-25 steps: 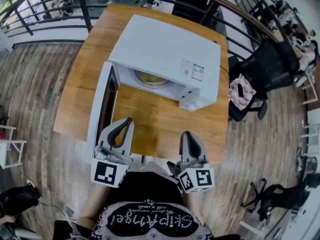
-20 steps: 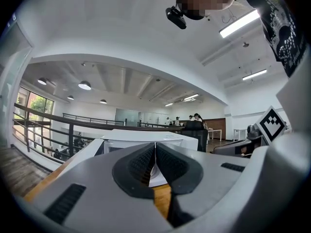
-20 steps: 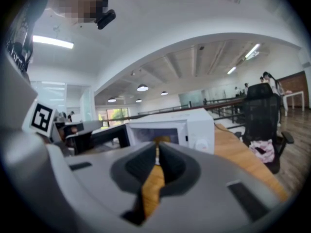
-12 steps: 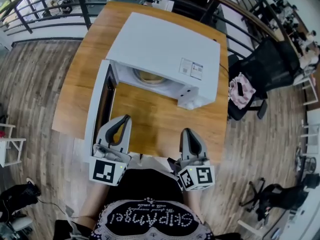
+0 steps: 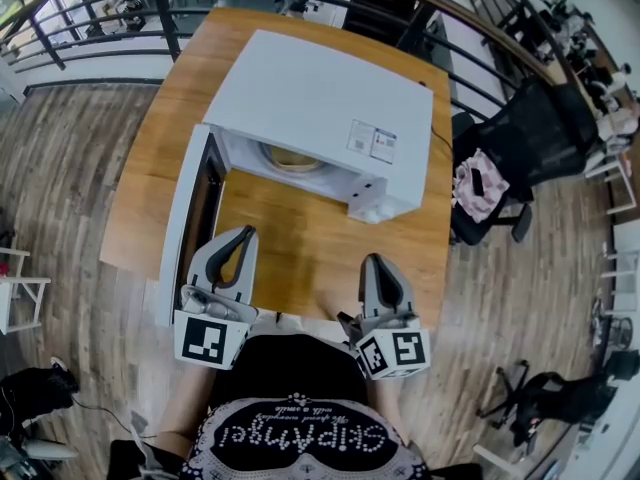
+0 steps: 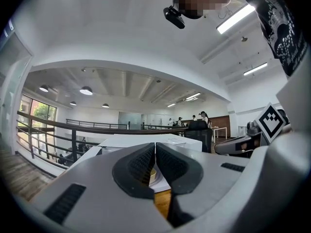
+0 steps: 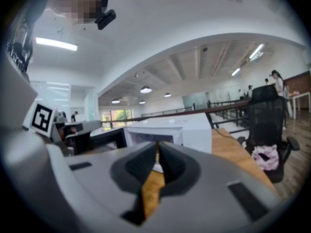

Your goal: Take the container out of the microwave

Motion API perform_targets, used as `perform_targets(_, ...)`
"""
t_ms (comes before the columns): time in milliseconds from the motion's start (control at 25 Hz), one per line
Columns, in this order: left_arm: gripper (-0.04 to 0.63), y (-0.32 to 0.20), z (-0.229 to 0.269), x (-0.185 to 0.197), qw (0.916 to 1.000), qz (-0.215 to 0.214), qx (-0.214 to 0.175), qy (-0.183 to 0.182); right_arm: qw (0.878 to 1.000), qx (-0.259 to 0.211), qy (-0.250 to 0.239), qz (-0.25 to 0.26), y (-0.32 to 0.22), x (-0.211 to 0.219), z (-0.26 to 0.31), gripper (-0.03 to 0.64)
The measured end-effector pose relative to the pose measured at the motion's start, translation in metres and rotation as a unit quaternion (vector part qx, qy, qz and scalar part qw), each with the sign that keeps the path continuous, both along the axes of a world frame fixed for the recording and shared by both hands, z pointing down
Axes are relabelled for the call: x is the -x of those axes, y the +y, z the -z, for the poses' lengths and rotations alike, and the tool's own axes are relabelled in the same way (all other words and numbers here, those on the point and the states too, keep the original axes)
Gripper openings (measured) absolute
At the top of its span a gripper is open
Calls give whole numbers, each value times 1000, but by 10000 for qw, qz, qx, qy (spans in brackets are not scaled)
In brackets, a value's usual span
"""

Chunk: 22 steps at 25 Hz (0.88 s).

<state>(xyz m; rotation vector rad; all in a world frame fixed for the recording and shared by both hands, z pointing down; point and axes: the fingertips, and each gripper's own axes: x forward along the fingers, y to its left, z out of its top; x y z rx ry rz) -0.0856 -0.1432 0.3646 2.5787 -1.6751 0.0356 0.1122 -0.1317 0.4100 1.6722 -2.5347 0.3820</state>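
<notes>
A white microwave (image 5: 320, 98) stands on the wooden table (image 5: 300, 248), its door (image 5: 185, 223) swung wide open to the left. Inside the cavity sits a tan round container (image 5: 290, 158), only its front part showing under the roof. My left gripper (image 5: 243, 233) hovers at the table's near edge, beside the door's free end, shut and empty. My right gripper (image 5: 372, 261) is level with it on the right, also shut on nothing. Both point toward the microwave (image 6: 141, 141), which the right gripper view shows ahead (image 7: 189, 127). The jaws meet at their tips in both gripper views.
A black office chair (image 5: 520, 138) with a pink cloth (image 5: 482, 183) on its seat stands right of the table. A dark metal railing (image 5: 170, 8) runs behind the table. Bare table top lies between the grippers and the microwave's opening.
Almost nothing: the head view has drifted a little, so the microwave sits slightly higher and further left in the picture. Both grippers stay where they were, shut.
</notes>
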Motion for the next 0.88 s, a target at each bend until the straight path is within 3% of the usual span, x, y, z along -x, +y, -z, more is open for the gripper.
perform_targets(280, 34, -5, 4, -4, 9999, -40, -48, -128, 10000, 5, 12, -48, -1, -8, 2, 40)
perform_targets(560, 38, -21, 2, -8, 9971, -97, -168, -742, 10000, 51, 11, -44, -3, -12, -1, 40)
perform_targets(680, 102, -32, -1, -15, 9946, -271, -215, -982, 9999, 66, 9, -78, -3, -15, -2, 40)
perform_targets(880, 131, -49, -1, -31, 9896, -537, -340, -1290, 9998, 56, 5, -194, -3, -23, -2, 40)
